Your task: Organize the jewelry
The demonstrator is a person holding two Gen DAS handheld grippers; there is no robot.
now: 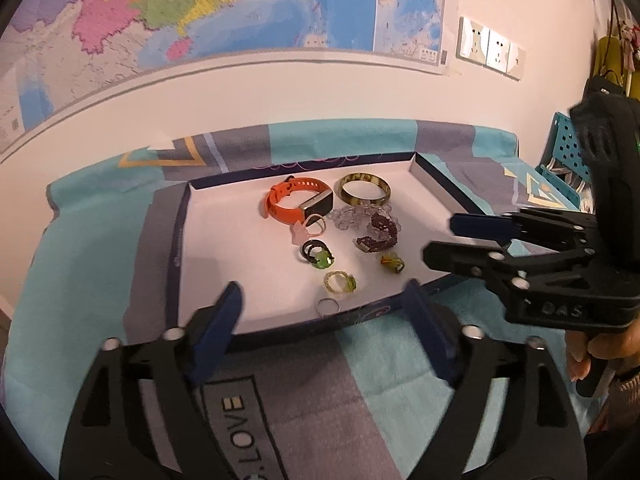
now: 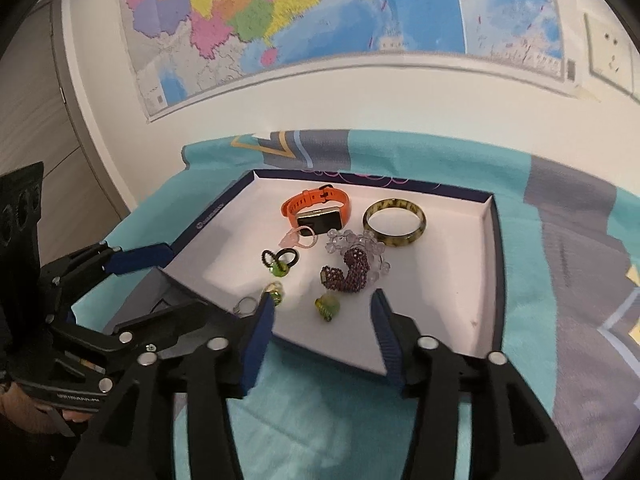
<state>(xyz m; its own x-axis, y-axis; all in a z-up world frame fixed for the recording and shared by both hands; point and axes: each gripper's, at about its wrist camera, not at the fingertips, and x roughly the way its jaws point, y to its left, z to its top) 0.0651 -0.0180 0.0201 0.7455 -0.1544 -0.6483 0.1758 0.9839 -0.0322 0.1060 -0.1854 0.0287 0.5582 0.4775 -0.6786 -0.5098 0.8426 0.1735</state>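
Note:
A shallow white tray with a dark blue rim [image 1: 181, 216] [image 2: 494, 240] lies on the cloth and holds the jewelry. At its back are an orange watch [image 1: 298, 200] [image 2: 316, 210] and an olive bangle [image 1: 365, 194] [image 2: 394, 222]. A purple bead bracelet [image 1: 380, 234] [image 2: 350, 272] lies at the middle. Several rings lie nearer, among them a silver ring [image 1: 328, 306] [image 2: 245, 305] and a yellow-green glass ring [image 1: 392, 262] [image 2: 327, 307]. My left gripper [image 1: 322, 292] is open at the tray's near edge, holding nothing. My right gripper [image 2: 323, 298] [image 1: 442, 238] is open and holds nothing.
A teal and grey patterned cloth [image 1: 304, 392] [image 2: 560, 208] covers the surface. A wall map [image 1: 200, 8] and sockets [image 1: 492, 46] are behind. A blue perforated basket [image 1: 568, 148] stands at the right, a door [image 2: 36, 120] at the left.

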